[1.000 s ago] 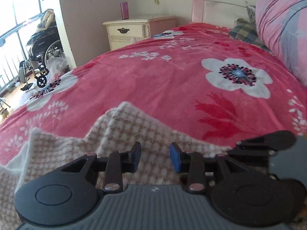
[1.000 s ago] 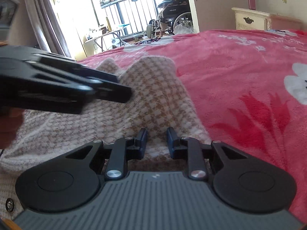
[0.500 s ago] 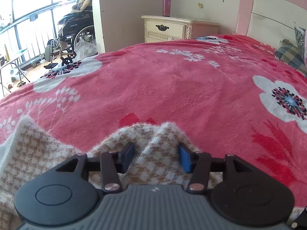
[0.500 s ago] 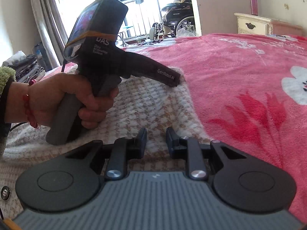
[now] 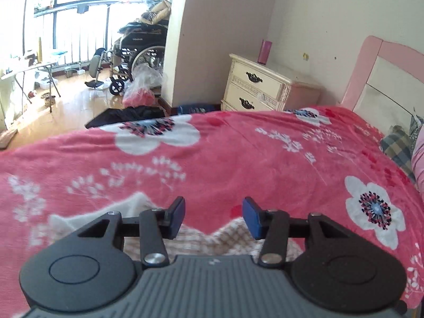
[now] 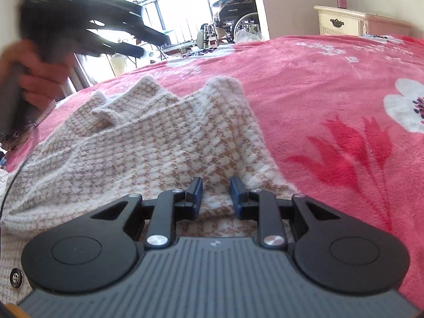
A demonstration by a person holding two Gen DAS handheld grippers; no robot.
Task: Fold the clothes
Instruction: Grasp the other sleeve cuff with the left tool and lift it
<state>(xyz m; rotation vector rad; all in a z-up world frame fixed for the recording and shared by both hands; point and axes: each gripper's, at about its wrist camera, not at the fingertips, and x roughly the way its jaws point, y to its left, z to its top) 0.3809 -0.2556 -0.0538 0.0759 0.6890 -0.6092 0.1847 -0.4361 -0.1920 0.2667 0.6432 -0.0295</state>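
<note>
I see a wide bed [image 5: 238,164] under a red fleece blanket printed with white flowers, filling both views, with its pink headboard [image 5: 371,61] at the right of the left wrist view. Beyond the far edge of the bed stands a cream two-drawer nightstand [image 5: 254,87], a tall pink cup [image 5: 265,52] on top of it. Farther off, by the bright windows, I make out a black wheelchair [image 5: 132,53].

On the near side of the blanket lies the beige-and-white houndstooth knitted garment [image 6: 159,148], spread flat, with two soft peaks of cloth pushed up along its far edge. A button [image 6: 16,277] shows at the lower left of the right wrist view.

My left tongs [image 5: 213,217] hang in the air above the garment's edge; their jaws are closing, with nothing between the blue pads, only blanket and cloth far below. In the right wrist view I see these tongs blurred at the upper left, gripped by a hand [image 6: 39,79].

My right tongs [image 6: 216,196] sit low at the garment's right edge, the jaws narrowed with a fold of the knit lying between them; I cannot tell whether the pads actually pinch it.
</note>
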